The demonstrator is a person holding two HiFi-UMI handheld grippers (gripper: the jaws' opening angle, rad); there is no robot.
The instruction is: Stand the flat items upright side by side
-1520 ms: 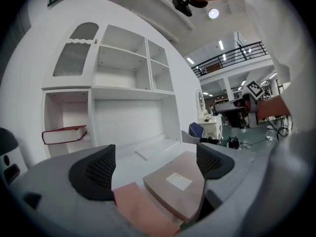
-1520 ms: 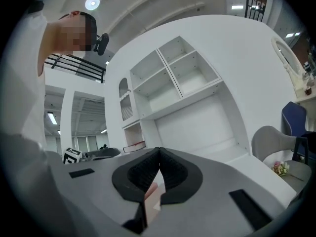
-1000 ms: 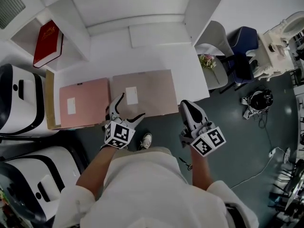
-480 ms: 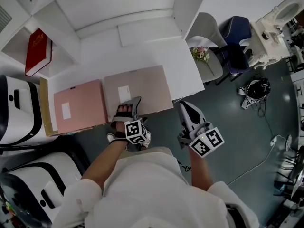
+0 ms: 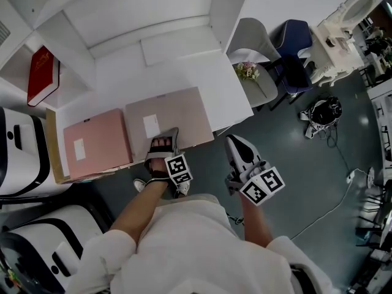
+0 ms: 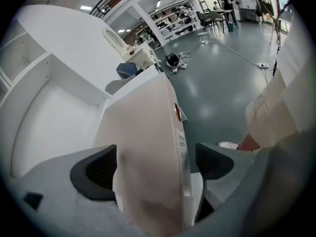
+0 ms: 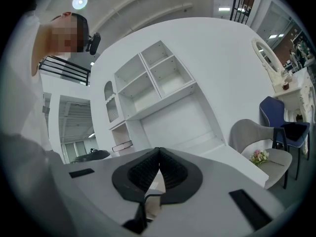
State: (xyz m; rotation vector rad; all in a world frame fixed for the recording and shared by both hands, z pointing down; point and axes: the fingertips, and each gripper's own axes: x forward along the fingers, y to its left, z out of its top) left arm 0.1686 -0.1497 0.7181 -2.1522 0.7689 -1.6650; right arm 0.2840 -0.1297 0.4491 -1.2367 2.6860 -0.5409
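Two flat folders lie side by side on the white desk point(image 5: 202, 81): a pink folder point(image 5: 98, 144) on the left and a beige folder point(image 5: 174, 106) on the right. My left gripper point(image 5: 163, 142) is shut on the near edge of the beige folder point(image 6: 148, 132), which runs edge-on between the two jaws point(image 6: 153, 164). My right gripper point(image 5: 236, 144) hangs off the desk's front edge over the floor, shut with nothing in it; its pads point(image 7: 163, 169) meet.
A red book point(image 5: 41, 75) lies in a shelf compartment at the far left. A grey chair point(image 5: 257, 48) holding flowers point(image 5: 247, 70) and a blue chair point(image 5: 294, 57) stand right of the desk. White-and-black machines point(image 5: 18, 158) crowd the left side.
The left gripper, open just short of the beige folder a second ago, has moved onto its near edge and shut on it. The right gripper has stayed in place.
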